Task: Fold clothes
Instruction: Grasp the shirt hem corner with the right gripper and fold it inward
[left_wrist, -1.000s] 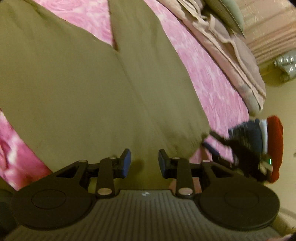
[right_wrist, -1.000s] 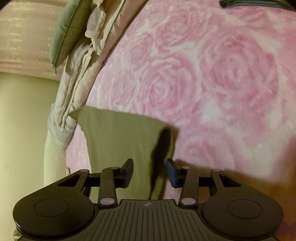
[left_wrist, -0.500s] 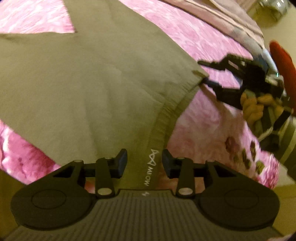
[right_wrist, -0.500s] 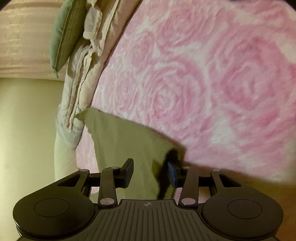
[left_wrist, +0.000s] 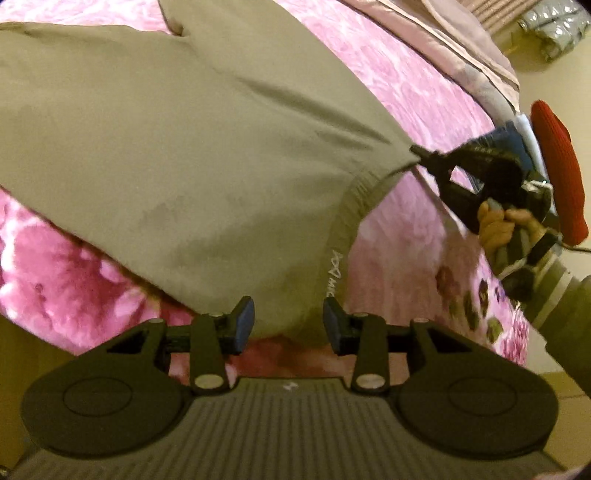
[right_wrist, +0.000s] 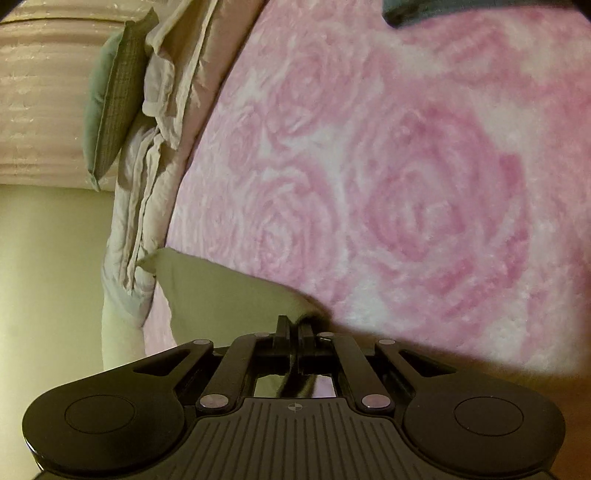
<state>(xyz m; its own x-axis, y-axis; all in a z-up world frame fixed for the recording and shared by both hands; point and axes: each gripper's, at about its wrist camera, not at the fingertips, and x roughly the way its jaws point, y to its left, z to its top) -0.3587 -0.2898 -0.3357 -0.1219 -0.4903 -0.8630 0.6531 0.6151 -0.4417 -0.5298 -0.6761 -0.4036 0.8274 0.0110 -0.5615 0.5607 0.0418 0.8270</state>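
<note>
Olive-green trousers (left_wrist: 177, 147) lie spread on a pink rose-patterned bedspread (left_wrist: 417, 92). Their waistband (left_wrist: 340, 240), with small white lettering, runs toward my left gripper (left_wrist: 289, 322), which is open with the waistband end lying between its fingers. My right gripper (left_wrist: 424, 154) shows in the left wrist view at the right, shut on the far waistband corner and lifting it slightly. In the right wrist view my right gripper (right_wrist: 294, 329) is shut on the olive cloth (right_wrist: 221, 295), which lies just ahead and to the left.
A folded beige quilt (right_wrist: 147, 192) and a green pillow (right_wrist: 107, 107) lie along the bed's edge. A dark garment (right_wrist: 461, 11) lies at the far side of the bedspread (right_wrist: 406, 184). The bed's near edge drops off just below my left gripper.
My right gripper has closed on the waistband corner and raised it. My left gripper has come closer to the near waistband end and stays open.
</note>
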